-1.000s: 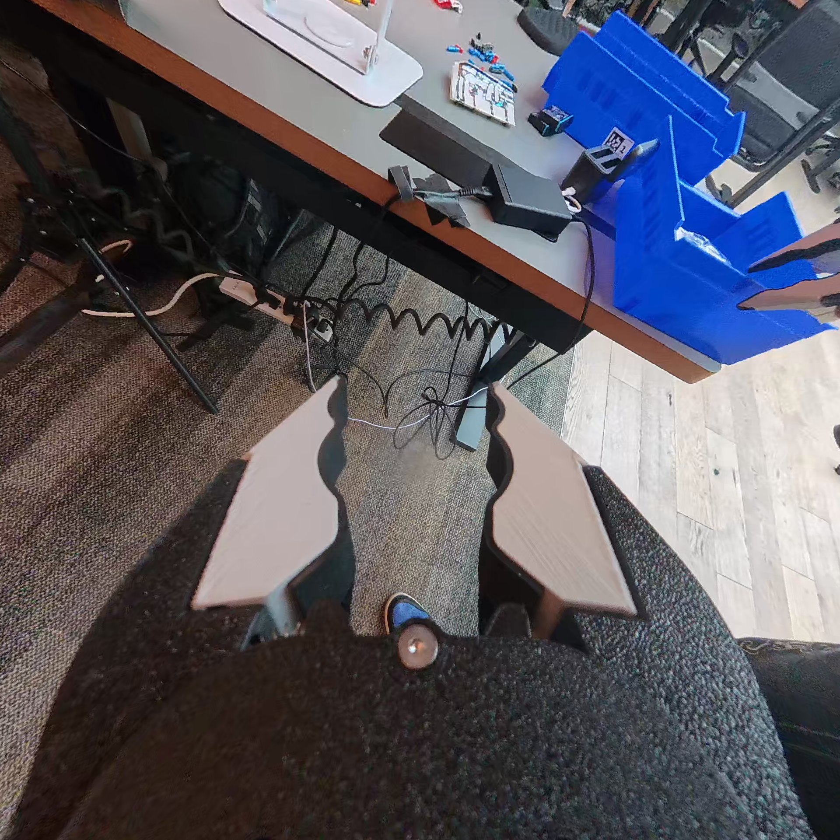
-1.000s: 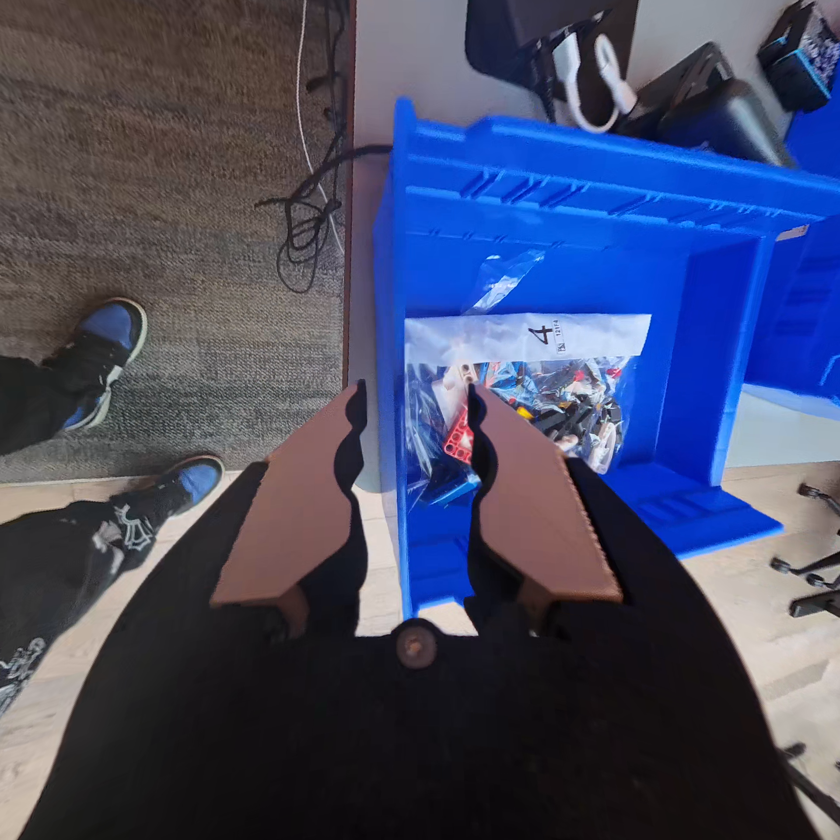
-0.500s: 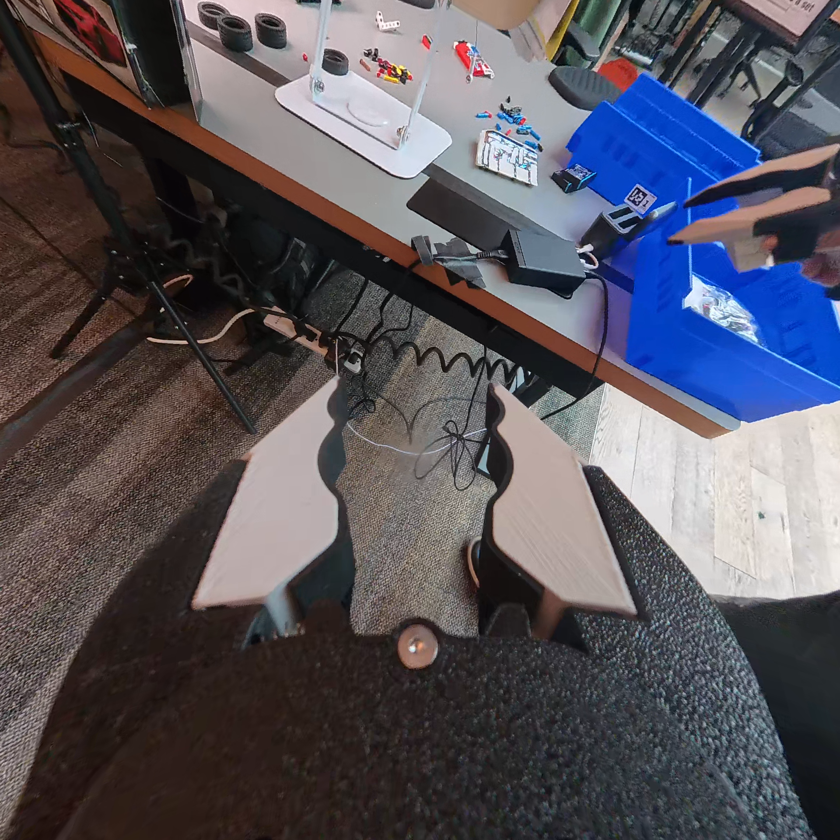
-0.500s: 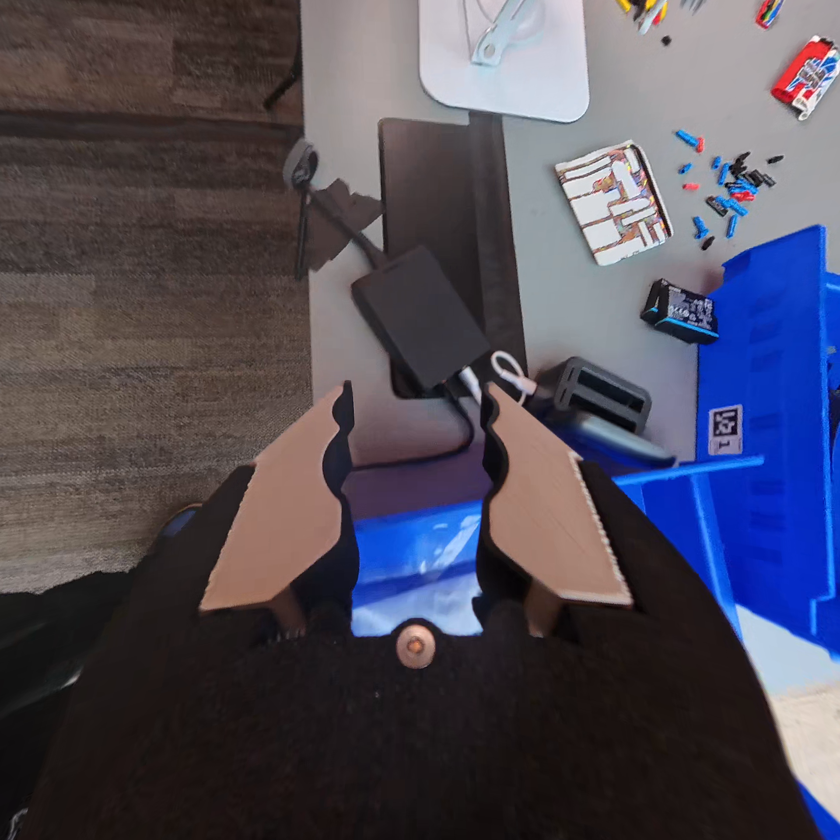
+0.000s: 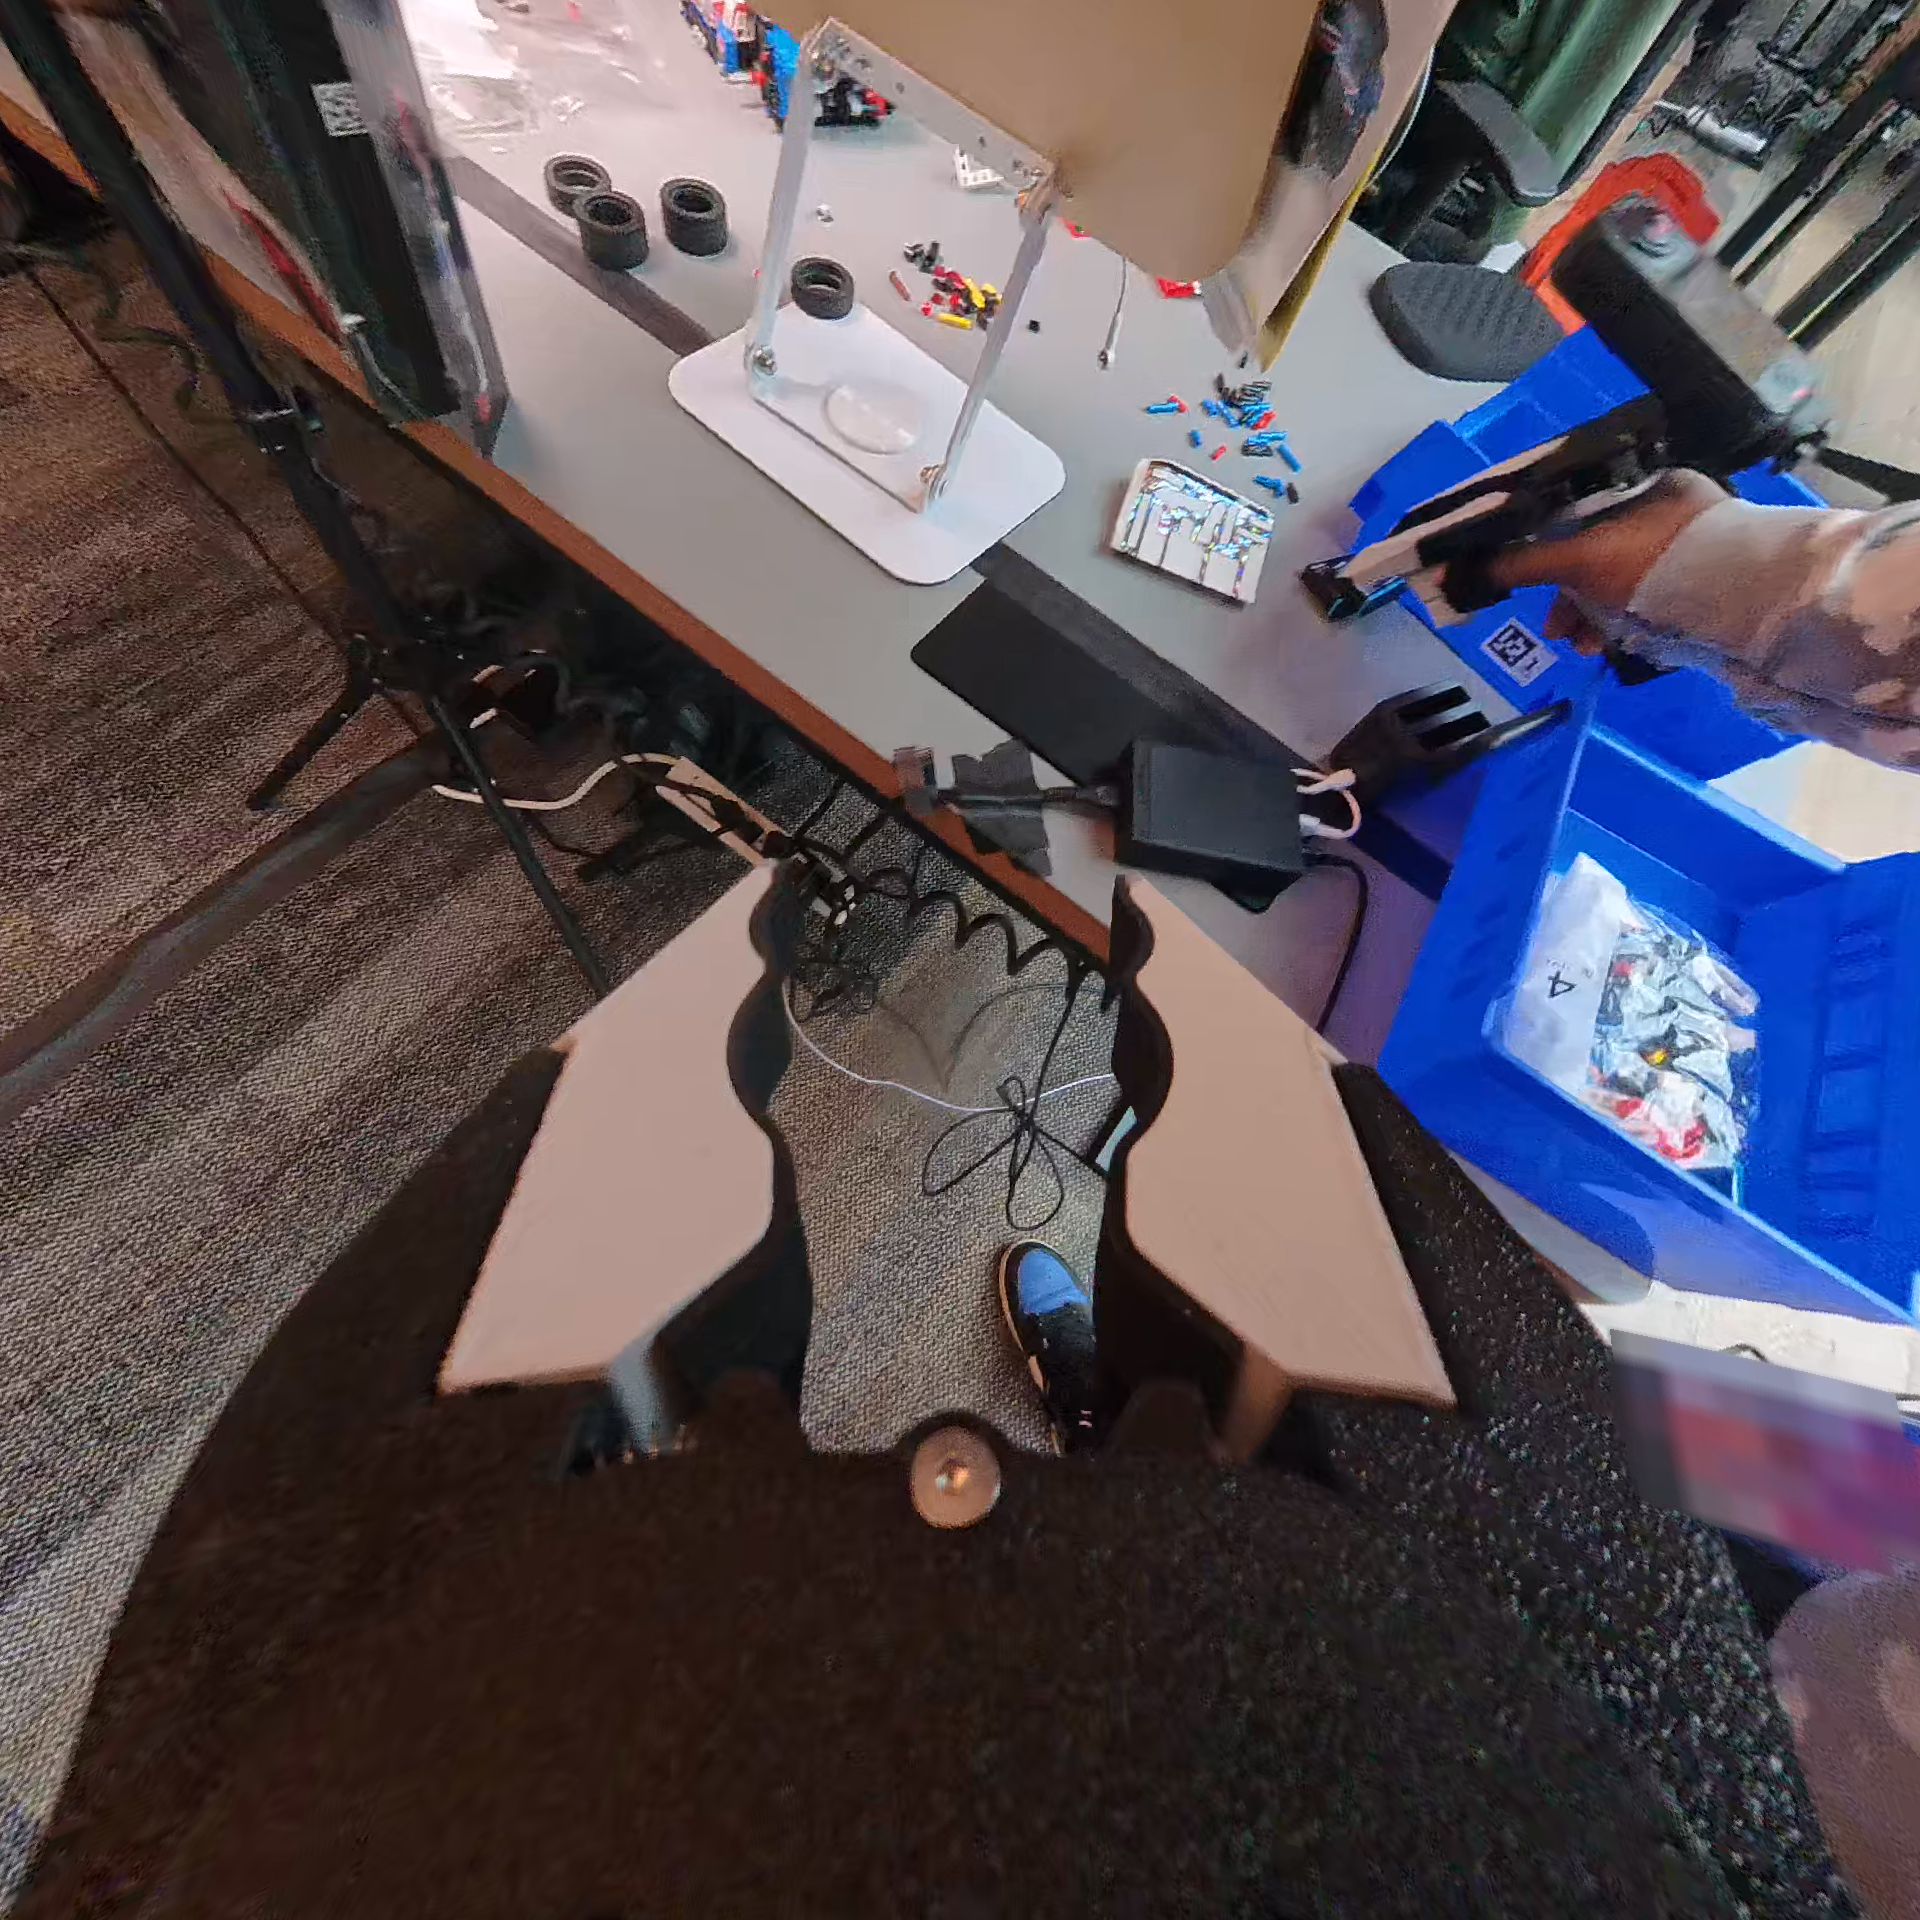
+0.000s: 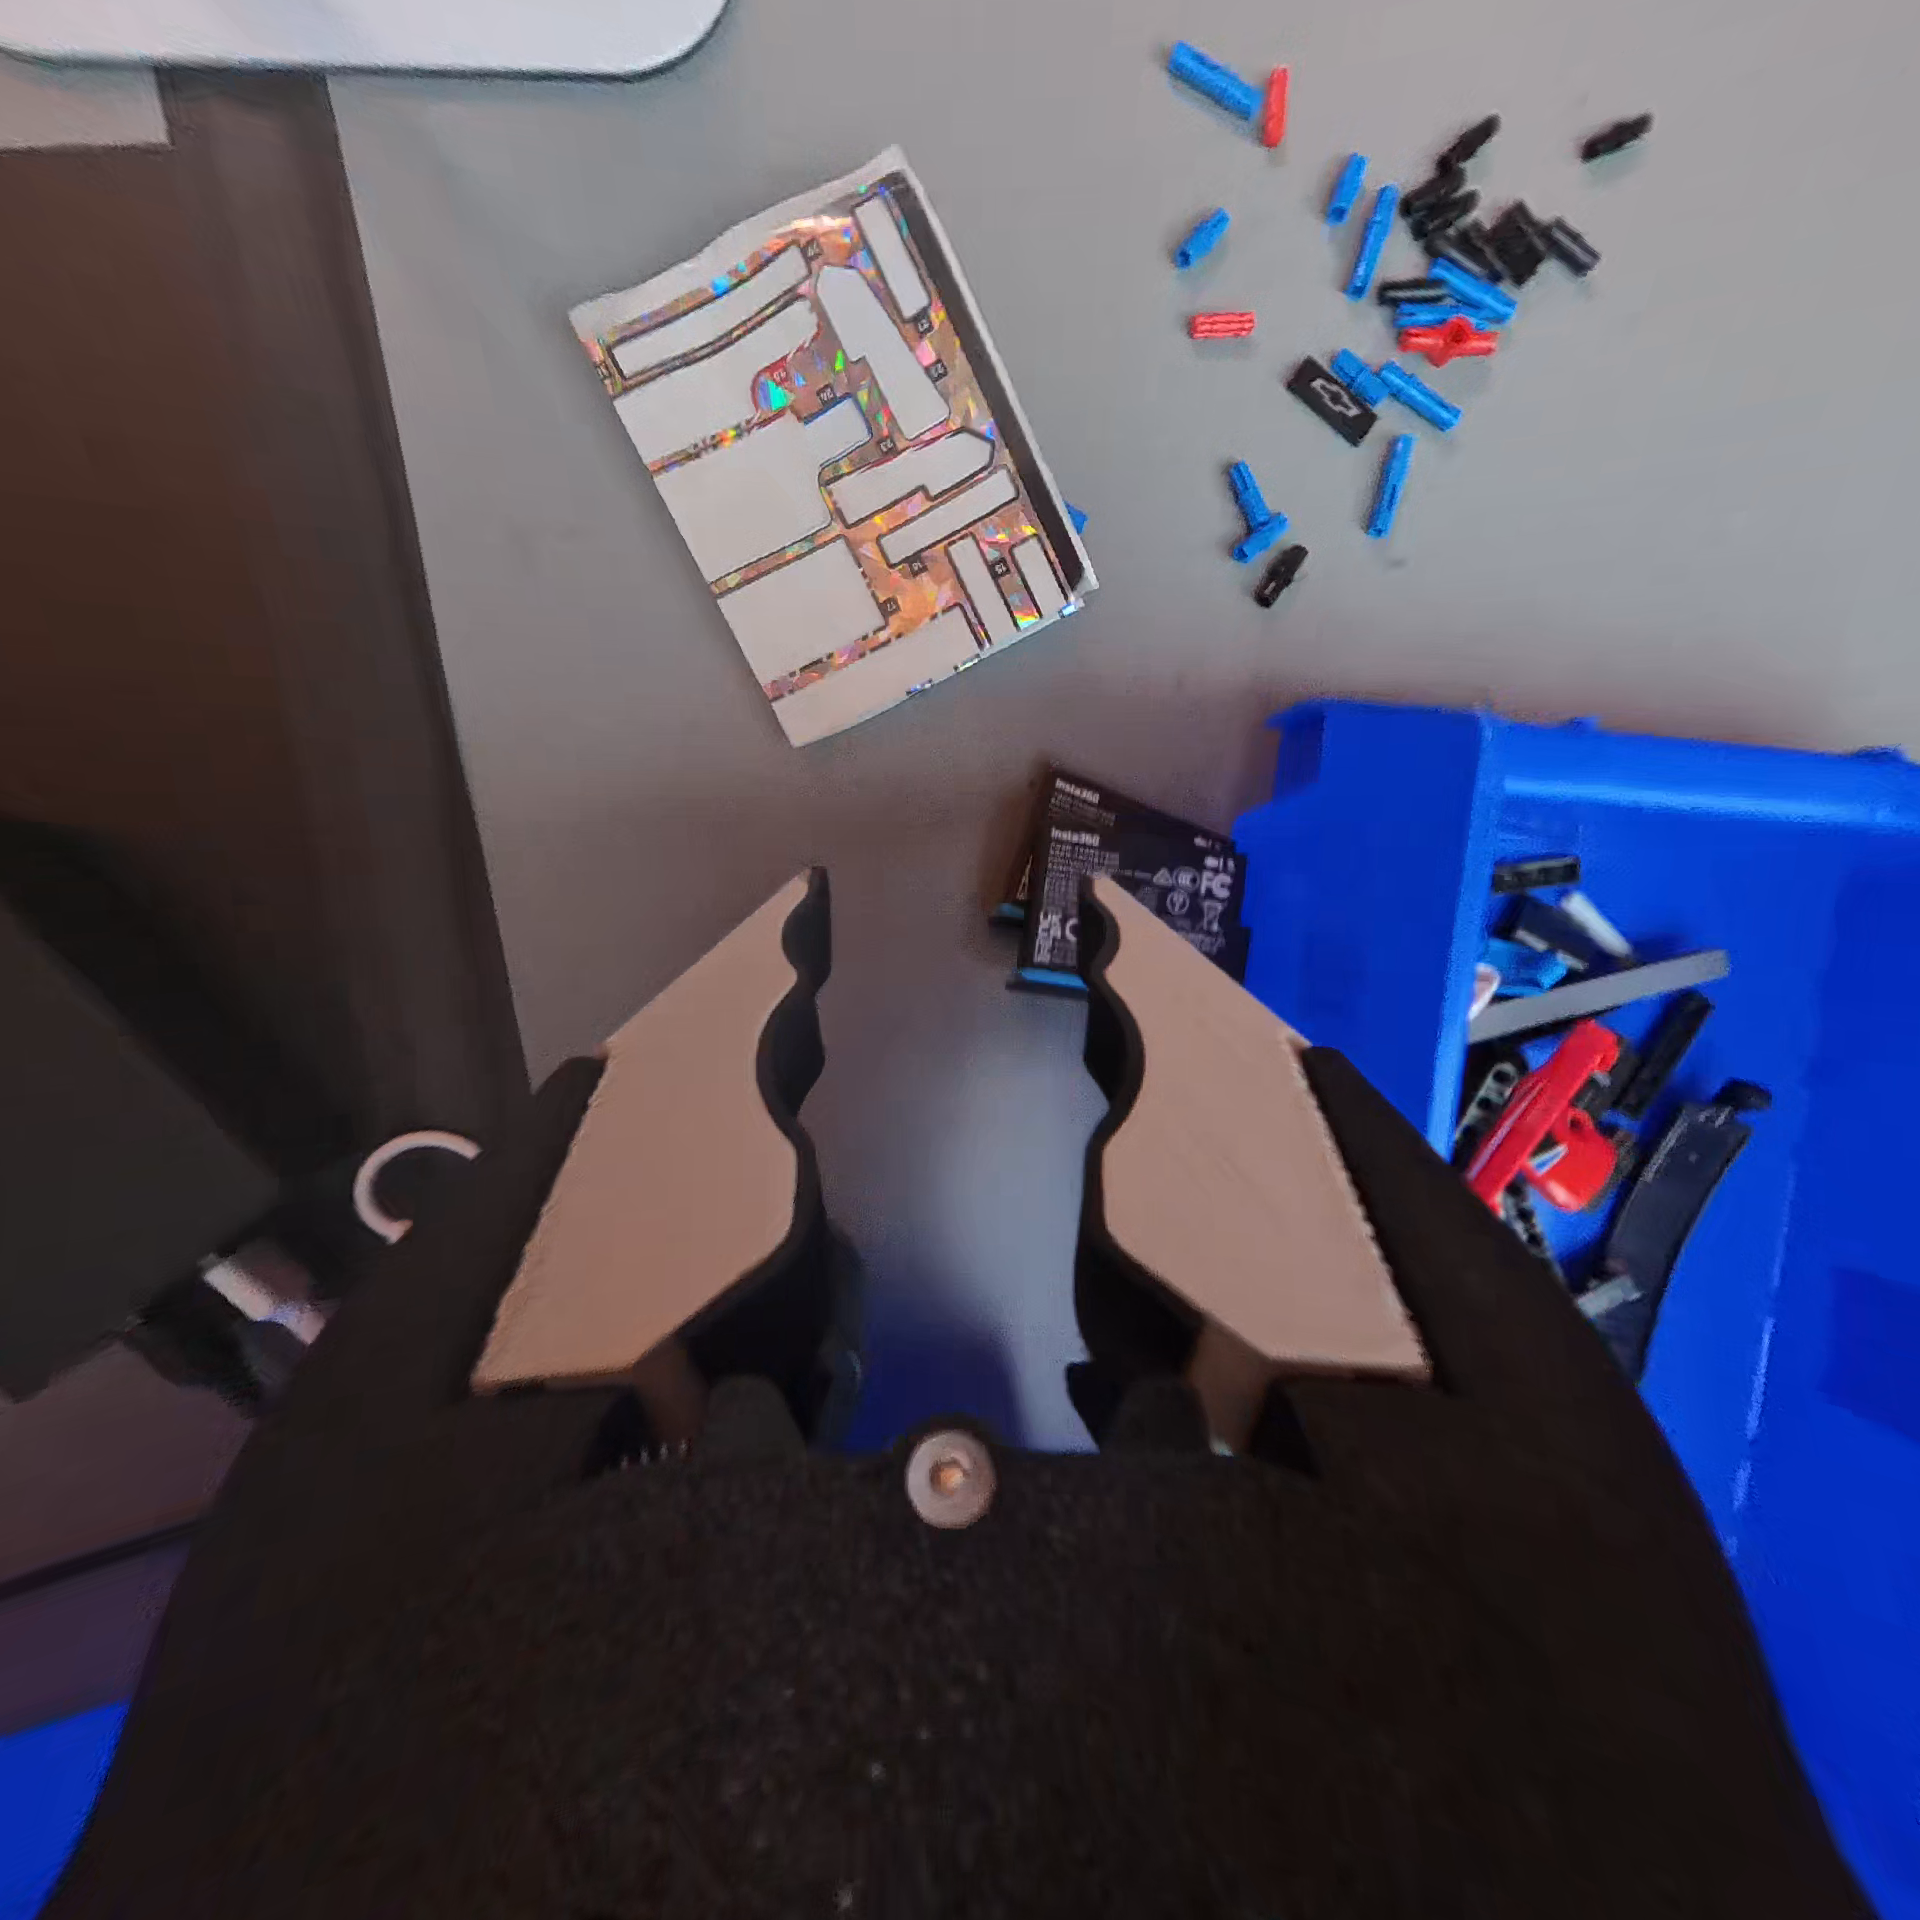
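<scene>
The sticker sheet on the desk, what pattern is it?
Holographic rainbow foil with grey cut-out shapes, the sticker sheet shows best in the right wrist view.

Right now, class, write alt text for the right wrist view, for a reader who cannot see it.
An open, empty hand-held gripper hovers over a grey table, near a small black battery pack. Beyond lie a shiny sticker sheet and scattered blue, black and red pins; a blue bin of parts sits at right.

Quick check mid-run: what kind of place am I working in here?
Likely an office or lab workbench set up for toy-brick building: a grey desk with loose building pins, small rubber tyres, blue storage bins of parts, and office chairs behind.
</scene>
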A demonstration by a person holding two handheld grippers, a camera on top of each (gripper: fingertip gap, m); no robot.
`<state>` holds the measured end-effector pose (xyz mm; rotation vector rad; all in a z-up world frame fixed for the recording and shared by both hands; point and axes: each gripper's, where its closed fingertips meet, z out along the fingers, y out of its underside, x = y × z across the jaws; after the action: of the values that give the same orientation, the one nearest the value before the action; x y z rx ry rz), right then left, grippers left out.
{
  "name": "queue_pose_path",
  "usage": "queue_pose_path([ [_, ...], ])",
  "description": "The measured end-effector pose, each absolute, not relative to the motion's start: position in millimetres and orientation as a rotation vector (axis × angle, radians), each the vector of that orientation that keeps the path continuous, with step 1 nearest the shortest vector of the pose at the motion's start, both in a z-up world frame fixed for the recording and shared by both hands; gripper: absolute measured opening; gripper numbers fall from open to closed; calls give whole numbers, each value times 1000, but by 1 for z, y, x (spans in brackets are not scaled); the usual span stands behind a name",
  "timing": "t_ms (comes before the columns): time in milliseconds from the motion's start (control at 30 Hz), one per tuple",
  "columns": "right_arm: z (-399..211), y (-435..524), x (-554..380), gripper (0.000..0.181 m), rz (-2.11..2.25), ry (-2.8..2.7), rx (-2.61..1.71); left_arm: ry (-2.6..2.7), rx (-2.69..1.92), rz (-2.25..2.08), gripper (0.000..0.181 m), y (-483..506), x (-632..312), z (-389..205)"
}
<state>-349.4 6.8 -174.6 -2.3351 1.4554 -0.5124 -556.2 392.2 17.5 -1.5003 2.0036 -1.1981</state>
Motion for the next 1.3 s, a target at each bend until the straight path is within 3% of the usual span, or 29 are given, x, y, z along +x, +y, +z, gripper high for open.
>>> queue_pose_path([
  [67, -176, 21, -333, 59, -500, 1339, -2421, 2031, -1492, -1200, 59, 371, -547, 19],
  [200, -180, 55, -301, 65, -391, 1331, -2341, 2092, -1462, -1205, 59, 341, -532, 22],
  [400, -225, 58, -267, 91, -371, 1332, -2377, 2093, -1482, -1149, 59, 342, -526, 22],
  [500, -226, 58, -261, 71, -343, 1368, -2331, 2084, -1509, -1110, 59, 348, -532, 20],
  [567, -221, 59, -267, 18, -297, 1377, -2307, 2073, -1522, -1101, 59, 349, -534, 20],
  [633, -213, 63, -279, 1, -221, 1409, -2240, 2065, -1525, -1110, 59, 345, -534, 21],
  [800, -159, 54, -306, 0, -200, 1488, -1979, 2074, -1498, -1159, 59, 328, -531, 21],
  [1200, -64, -26, -343, 0, -968, 1177, -2064, 2067, -1504, -1172, 58, 326, -544, 18],
  [1300, -82, 6, -359, 0, -671, 1154, -2092, 2058, -1505, -1180, 58, 327, -545, 19],
])
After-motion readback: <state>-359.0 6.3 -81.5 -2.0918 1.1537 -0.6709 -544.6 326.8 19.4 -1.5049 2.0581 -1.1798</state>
